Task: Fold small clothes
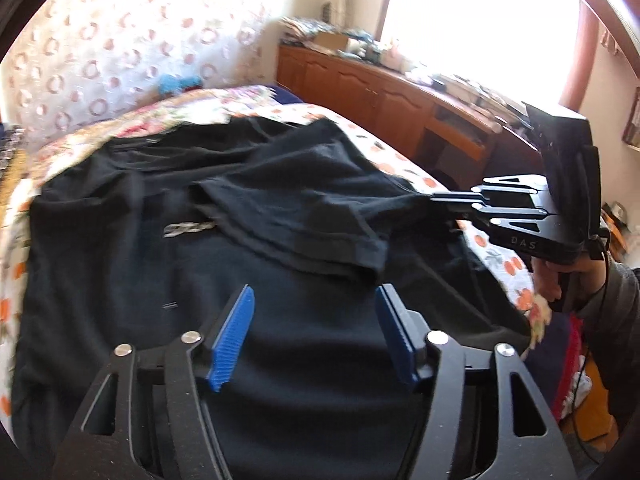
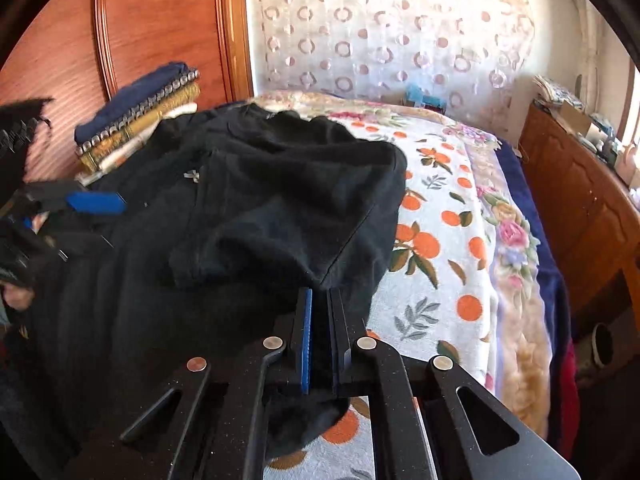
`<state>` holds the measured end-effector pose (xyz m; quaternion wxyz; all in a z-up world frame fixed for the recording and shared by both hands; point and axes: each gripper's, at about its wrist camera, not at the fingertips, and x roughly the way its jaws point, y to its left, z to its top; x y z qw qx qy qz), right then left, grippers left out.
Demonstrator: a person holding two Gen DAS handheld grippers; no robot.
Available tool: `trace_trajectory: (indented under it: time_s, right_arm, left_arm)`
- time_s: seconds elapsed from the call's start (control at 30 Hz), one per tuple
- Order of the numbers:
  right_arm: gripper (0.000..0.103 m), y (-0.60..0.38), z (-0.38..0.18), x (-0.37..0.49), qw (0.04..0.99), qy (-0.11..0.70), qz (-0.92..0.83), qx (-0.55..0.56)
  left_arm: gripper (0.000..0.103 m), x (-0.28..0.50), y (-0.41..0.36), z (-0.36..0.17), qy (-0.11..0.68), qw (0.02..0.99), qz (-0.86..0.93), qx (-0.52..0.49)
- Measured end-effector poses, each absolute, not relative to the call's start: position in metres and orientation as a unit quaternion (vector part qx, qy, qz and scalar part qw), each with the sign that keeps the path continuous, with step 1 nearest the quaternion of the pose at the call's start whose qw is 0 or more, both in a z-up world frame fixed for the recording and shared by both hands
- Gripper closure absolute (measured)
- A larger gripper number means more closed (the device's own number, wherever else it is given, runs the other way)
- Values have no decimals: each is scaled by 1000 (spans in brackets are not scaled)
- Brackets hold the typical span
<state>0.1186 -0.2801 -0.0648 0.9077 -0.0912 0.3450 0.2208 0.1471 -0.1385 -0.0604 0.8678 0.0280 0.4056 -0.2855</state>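
A black T-shirt (image 1: 132, 264) lies spread on the bed, with a small pale logo on its chest. My left gripper (image 1: 314, 294) hovers low over the shirt's near part, jaws apart, nothing between the blue pads (image 1: 234, 332). In the right wrist view one of its pads (image 2: 96, 203) shows at the left edge. My right gripper (image 1: 434, 200) is shut on the shirt's right side, holding a sleeve fold up and across the body. In its own view the right gripper (image 2: 320, 294) has black fabric pinched between its pads, and the shirt (image 2: 240, 220) bunches ahead of it.
The bedspread (image 2: 440, 240) has an orange fruit print. A stack of folded clothes (image 2: 140, 128) sits by the wooden panel (image 2: 120, 20) at the bed's far left. A wooden cabinet (image 1: 380, 92) runs along the bed under a bright window. A hand (image 1: 560, 280) holds the right gripper.
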Motion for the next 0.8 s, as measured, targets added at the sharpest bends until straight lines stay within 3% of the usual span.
trace_trajectory:
  time_s: [0.1, 0.27, 0.37, 0.8]
  right_arm:
    - [96, -282, -68, 118, 907, 348, 220, -87]
    - [96, -286, -75, 118, 907, 351, 219, -81]
    - [96, -288, -76, 124, 908, 350, 218, -75]
    - [96, -282, -73, 105, 904, 347, 235, -86]
  left_arm:
    - [49, 158, -160, -68, 419, 854, -308, 26]
    - [70, 173, -181, -81, 444, 839, -312, 36]
    - [94, 173, -182, -79, 439, 842, -310, 50]
    - [97, 132, -157, -46, 409, 860, -297, 68]
